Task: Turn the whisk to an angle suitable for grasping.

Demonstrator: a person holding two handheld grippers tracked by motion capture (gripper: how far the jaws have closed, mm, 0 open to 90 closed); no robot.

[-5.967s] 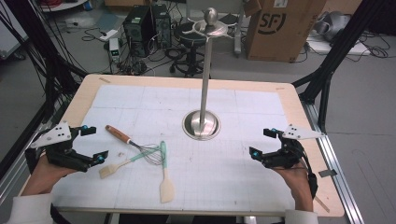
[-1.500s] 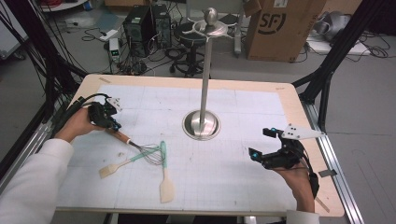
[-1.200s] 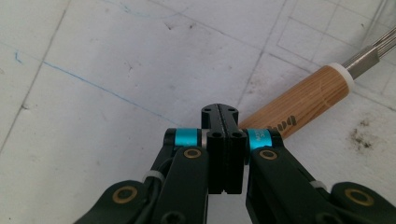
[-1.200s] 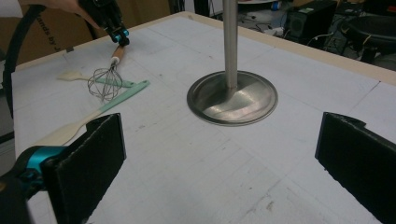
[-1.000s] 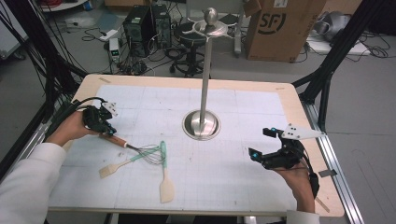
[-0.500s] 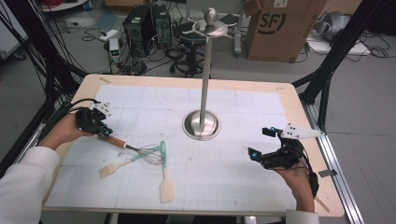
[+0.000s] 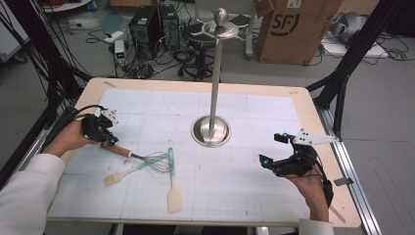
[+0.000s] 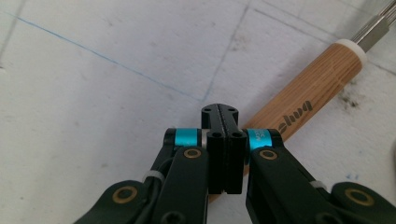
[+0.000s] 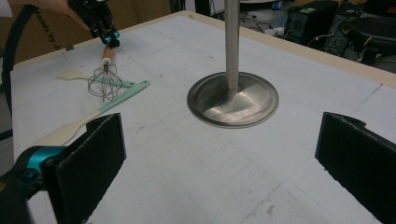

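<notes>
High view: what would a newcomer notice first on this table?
Probably the tall steel stand rising from its round base at the table's centre. Next, the left gripper, jaws shut, at the wooden handle of the whisk, which lies among two spatulas at the left. The right gripper hovers open at the right.

The surface (image 7: pixel 274 196) lies bare between the steel stand (image 7: pixel 211 129) and the right claw (image 7: pixel 276 152), so a hand could cross there freely. The stand's upright pole rises at the middle and blocks a straight sweep across. On the left, the whisk (image 7: pixel 142 157), the green-handled spatula (image 7: pixel 172 181) and the small spatula (image 7: pixel 120 176) lie crossed in one cluster, crowding that patch. The far strip behind the stand is open.
</notes>
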